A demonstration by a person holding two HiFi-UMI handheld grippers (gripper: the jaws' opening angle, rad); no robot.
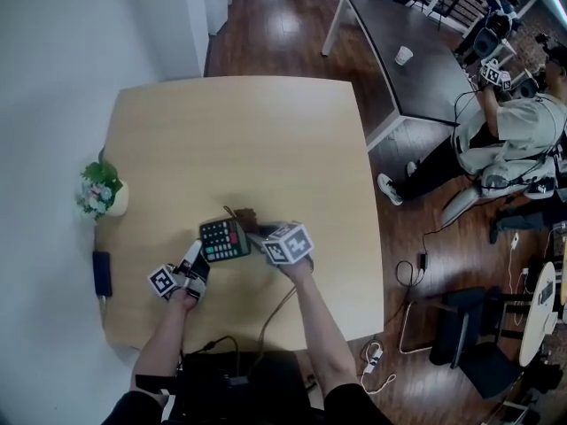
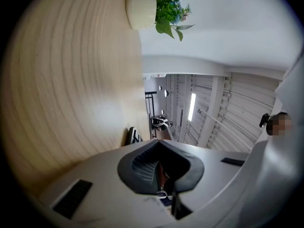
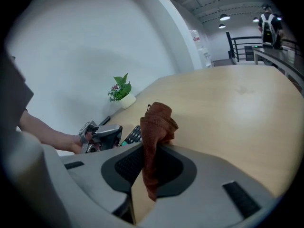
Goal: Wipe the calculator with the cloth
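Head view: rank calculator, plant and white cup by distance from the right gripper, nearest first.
1. Calculator, just left of the right gripper.
2. Plant, left edge of the light table.
3. Cup, on the dark table, upper right.

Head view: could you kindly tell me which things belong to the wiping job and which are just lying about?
Job: calculator, cloth, left tool, right tool.
Lying about: potted plant, black device, paper cup.

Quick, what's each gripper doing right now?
Left gripper: closed on the calculator edge.
Right gripper: closed, holding the brown cloth.
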